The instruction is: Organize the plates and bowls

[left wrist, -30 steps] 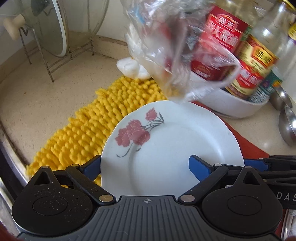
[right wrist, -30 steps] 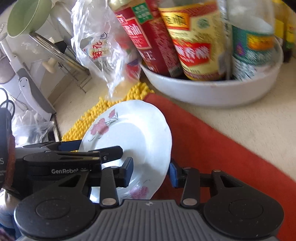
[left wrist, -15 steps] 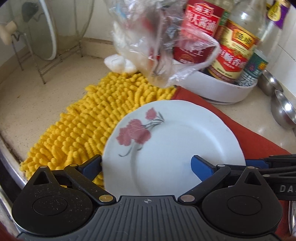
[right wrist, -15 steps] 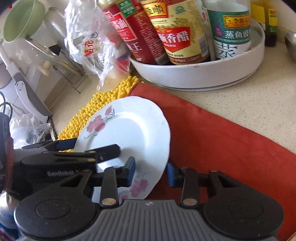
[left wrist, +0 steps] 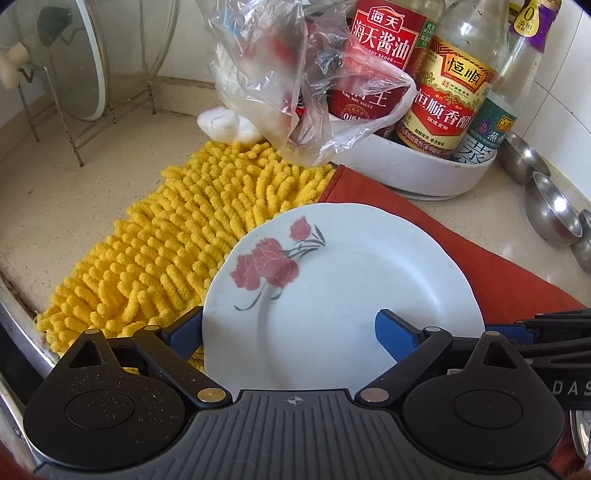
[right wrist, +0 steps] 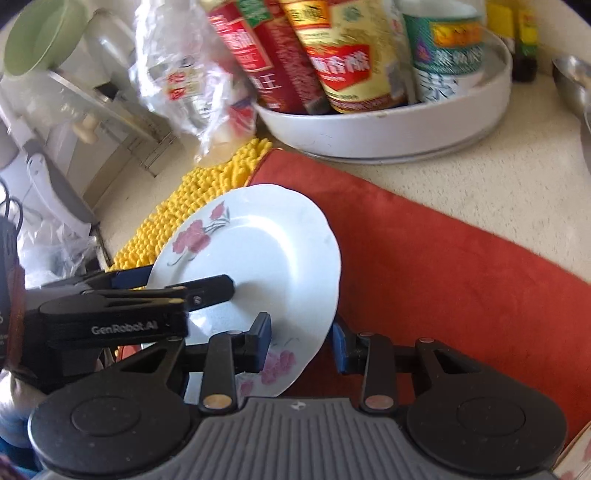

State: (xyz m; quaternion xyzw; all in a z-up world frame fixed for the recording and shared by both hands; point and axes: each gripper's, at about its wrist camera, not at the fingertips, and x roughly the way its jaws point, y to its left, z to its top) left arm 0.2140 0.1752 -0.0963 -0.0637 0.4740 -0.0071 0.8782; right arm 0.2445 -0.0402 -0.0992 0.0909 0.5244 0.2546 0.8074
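A white plate with pink flowers (left wrist: 343,288) is held above the counter, over a yellow shaggy mat (left wrist: 177,236) and a red cloth (left wrist: 509,280). My left gripper (left wrist: 288,332) has its blue fingers on either side of the plate's near rim. My right gripper (right wrist: 301,341) straddles the plate's (right wrist: 258,254) other edge, one finger over it and one beneath. Steel bowls (left wrist: 550,210) stand on the counter at the right.
A white round tray (left wrist: 413,170) of sauce bottles (left wrist: 443,92) stands behind the cloth, with a clear plastic bag (left wrist: 288,77) beside it. A wire rack with glass lids (left wrist: 77,66) stands at the back left. A green bowl (right wrist: 40,33) is up at the far left.
Both grippers and the plate have drawn back from the bottles and tray, which now look smaller and farther off. The grip on the plate is the same.
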